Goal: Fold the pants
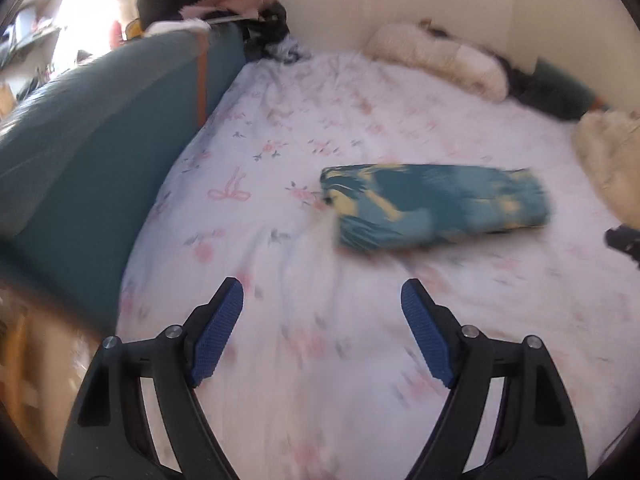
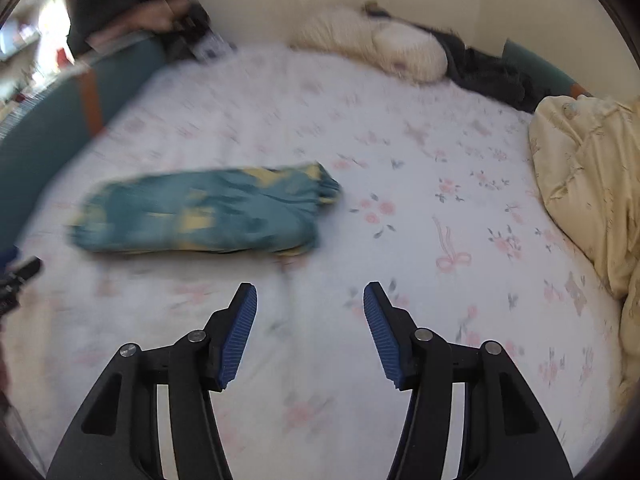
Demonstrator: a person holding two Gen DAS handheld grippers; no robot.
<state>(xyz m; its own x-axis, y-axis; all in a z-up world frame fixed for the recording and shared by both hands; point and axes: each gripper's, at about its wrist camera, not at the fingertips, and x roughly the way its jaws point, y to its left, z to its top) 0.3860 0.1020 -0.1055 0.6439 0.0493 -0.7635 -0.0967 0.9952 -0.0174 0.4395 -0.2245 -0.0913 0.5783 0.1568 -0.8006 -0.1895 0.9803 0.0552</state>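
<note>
With pants lying as a compact folded bundle on the bed, folding looks finished; left tongs and right tongs both apart, empty; next: withdraw, perhaps neaten

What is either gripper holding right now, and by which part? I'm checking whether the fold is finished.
Nothing is held. The left gripper and right gripper are both open and empty above the floral bedsheet; the folded teal-and-yellow patterned pants lie free.
</note>
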